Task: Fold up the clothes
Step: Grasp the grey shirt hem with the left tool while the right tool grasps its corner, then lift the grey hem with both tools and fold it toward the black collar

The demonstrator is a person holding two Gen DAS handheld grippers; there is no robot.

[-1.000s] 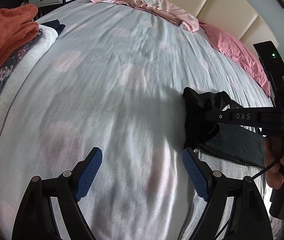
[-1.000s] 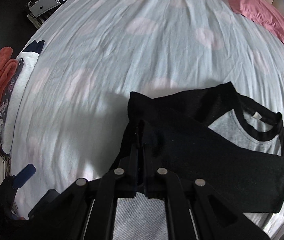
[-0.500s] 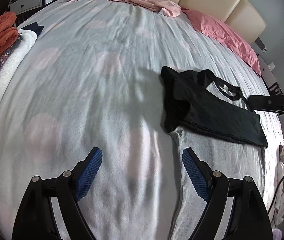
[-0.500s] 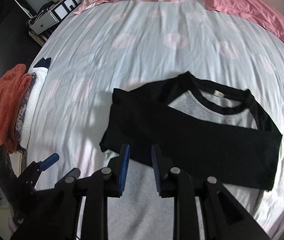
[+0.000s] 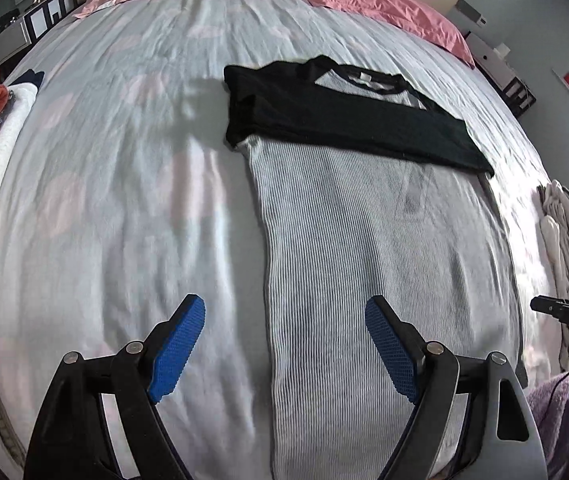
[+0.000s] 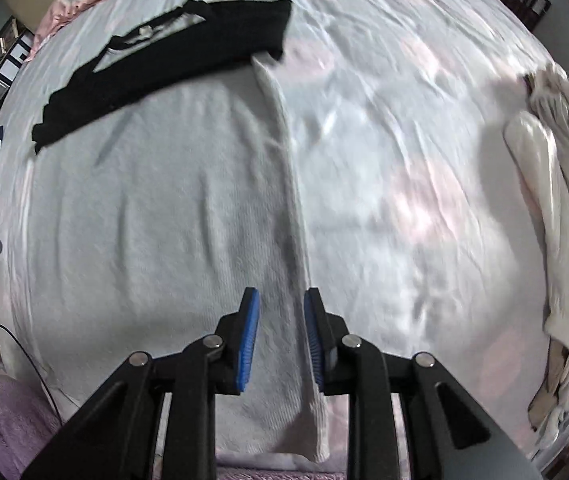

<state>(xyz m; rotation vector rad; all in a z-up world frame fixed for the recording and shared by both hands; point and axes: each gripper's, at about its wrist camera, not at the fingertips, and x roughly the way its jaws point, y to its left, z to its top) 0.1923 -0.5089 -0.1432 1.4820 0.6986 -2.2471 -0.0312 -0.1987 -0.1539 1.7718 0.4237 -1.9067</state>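
1. The shirt (image 5: 364, 240) lies flat mid-frame on the bed (image 5: 124, 160), black sleeves folded across its top.
2. Left tool (image 5: 284, 344) gapes wide, empty; right tool (image 6: 280, 336) partly open, empty.
3. Soft, light, limp cloth: best pinched at the hem corners.

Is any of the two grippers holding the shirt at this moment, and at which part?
Nothing is held. The left gripper is wide open above the shirt. The right gripper is narrowly open, with nothing between its pads.

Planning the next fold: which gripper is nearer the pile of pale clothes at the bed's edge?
Right. The right gripper hovers over the shirt's side edge, on the side facing the pile. The left gripper hovers over the shirt's opposite edge.
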